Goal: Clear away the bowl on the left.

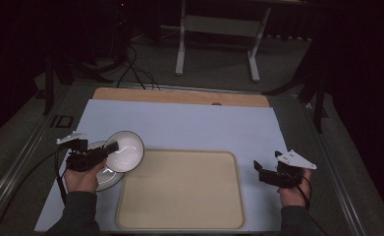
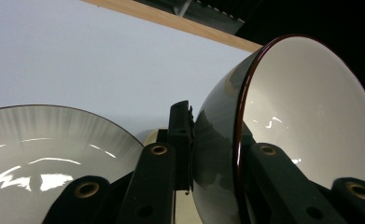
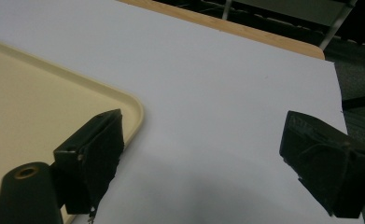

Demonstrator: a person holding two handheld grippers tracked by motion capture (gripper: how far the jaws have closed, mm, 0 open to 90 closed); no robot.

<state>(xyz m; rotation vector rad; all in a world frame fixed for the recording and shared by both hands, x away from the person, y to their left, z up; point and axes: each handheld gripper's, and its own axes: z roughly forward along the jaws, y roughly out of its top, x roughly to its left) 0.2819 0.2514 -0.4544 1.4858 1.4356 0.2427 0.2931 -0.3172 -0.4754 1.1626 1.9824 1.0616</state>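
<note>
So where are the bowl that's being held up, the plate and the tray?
bowl (image 1: 126,150): high view, on its white inside.
plate (image 2: 45,149): left gripper view, on its glossy white inner surface.
tray (image 1: 179,189): high view, on its bare beige floor.

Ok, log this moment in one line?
left tongs: shut on bowl rim, tilted above plate | right tongs: open, idle | tray: bare

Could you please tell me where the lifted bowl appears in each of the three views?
High view: bowl left of centre, tilted, in the left gripper.
Left gripper view: bowl at right, rim clamped.
Right gripper view: not in it.
Shared landmark: the beige tray.
</note>
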